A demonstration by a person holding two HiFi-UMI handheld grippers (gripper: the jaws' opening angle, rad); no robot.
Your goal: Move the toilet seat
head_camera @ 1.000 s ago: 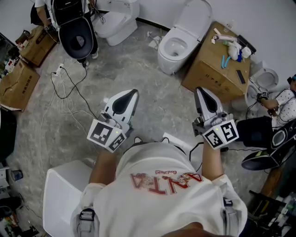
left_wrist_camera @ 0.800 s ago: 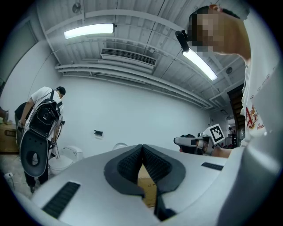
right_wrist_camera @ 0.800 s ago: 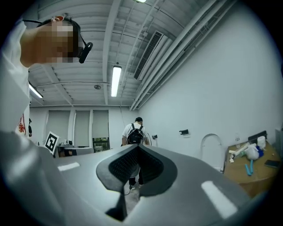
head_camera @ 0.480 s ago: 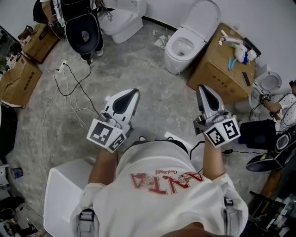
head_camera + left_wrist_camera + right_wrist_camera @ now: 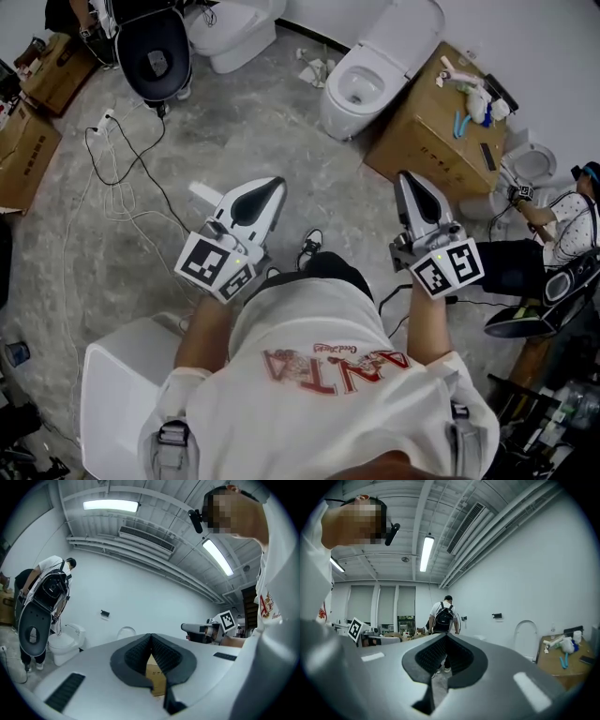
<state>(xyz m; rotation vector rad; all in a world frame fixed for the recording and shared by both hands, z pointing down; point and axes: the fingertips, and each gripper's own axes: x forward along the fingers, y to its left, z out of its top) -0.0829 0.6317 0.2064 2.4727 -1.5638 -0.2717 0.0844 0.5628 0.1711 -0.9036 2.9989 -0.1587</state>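
A white toilet (image 5: 354,92) stands ahead on the grey floor, bowl open, its seat and lid (image 5: 405,36) raised against the wall. In the head view my left gripper (image 5: 274,186) and right gripper (image 5: 406,179) hover at waist height, well short of the toilet, both pointing toward it. Both are shut with nothing between the pads. The left gripper view has its jaws (image 5: 151,637) closed, and the raised lid (image 5: 125,632) shows small beyond them. The right gripper view shows closed jaws (image 5: 445,637) too, with the same lid (image 5: 526,638) at the right.
A cardboard box (image 5: 433,131) with small items stands right of the toilet. A second toilet (image 5: 234,30) stands at the back left, beside a person carrying a black seat (image 5: 152,53). Cables (image 5: 122,178) trail over the left floor. A white unit (image 5: 117,398) is by my left hip. A person (image 5: 567,230) sits at right.
The head view has shifted slightly over the floor and a shoe now shows between the grippers. Both grippers keep their place and stay shut.
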